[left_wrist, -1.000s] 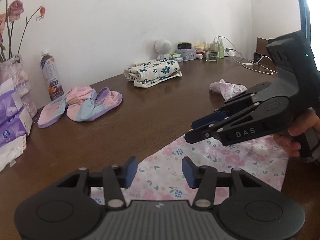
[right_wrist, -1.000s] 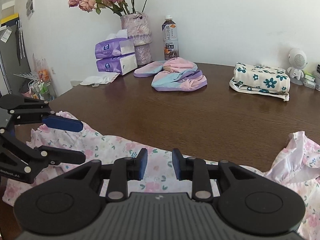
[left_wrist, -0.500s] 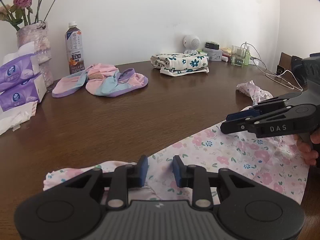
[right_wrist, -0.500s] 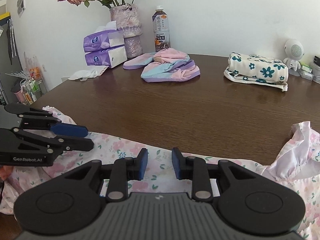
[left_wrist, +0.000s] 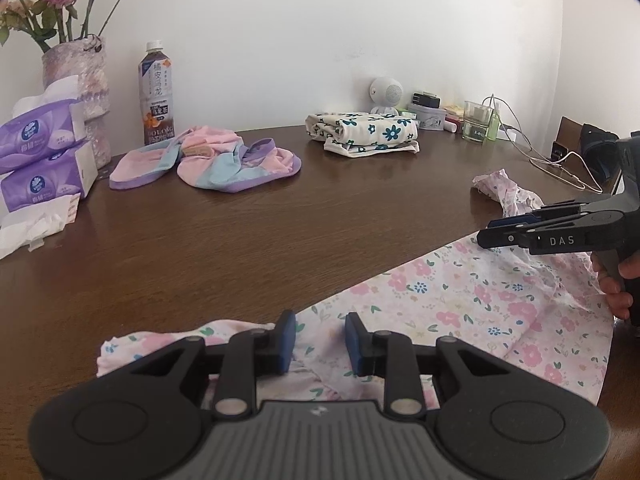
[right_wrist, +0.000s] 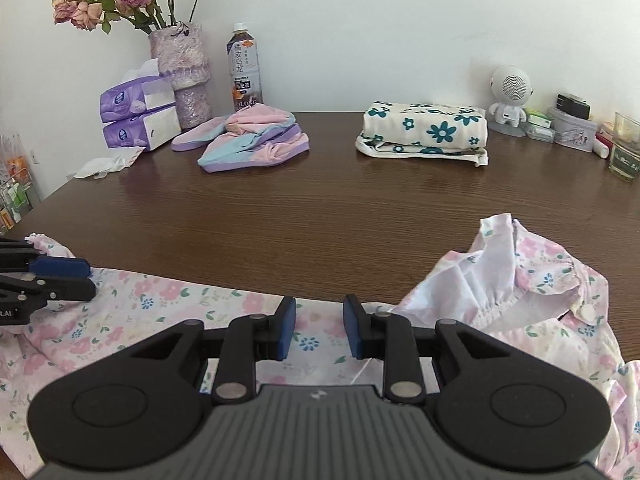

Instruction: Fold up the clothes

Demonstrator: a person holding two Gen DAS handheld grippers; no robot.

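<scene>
Hovering just above the pink floral garment (left_wrist: pixel 460 300) spread along the near edge of the table (left_wrist: pixel 280 232), the left gripper (left_wrist: pixel 320 340) is holding its blue pads apart with nothing between them. A second ago it was pointing steeply down at the cloth; it is now levelling out, and the garment's ruffled corner is coming into view beside its left finger. The right gripper (right_wrist: pixel 319 330), equally spread and empty, is also tipping level over the cloth, with the crumpled elastic sleeve (right_wrist: pixel 500 280) lying just right of it. Beyond the garment, a cream floral bundle (left_wrist: pixel 364 136) is sitting neatly folded and a pastel pink piece (left_wrist: pixel 208 160) is lying loosely heaped. Both grippers appear to be lining up on the garment's edges, which suggests a pinch and fold is coming.
</scene>
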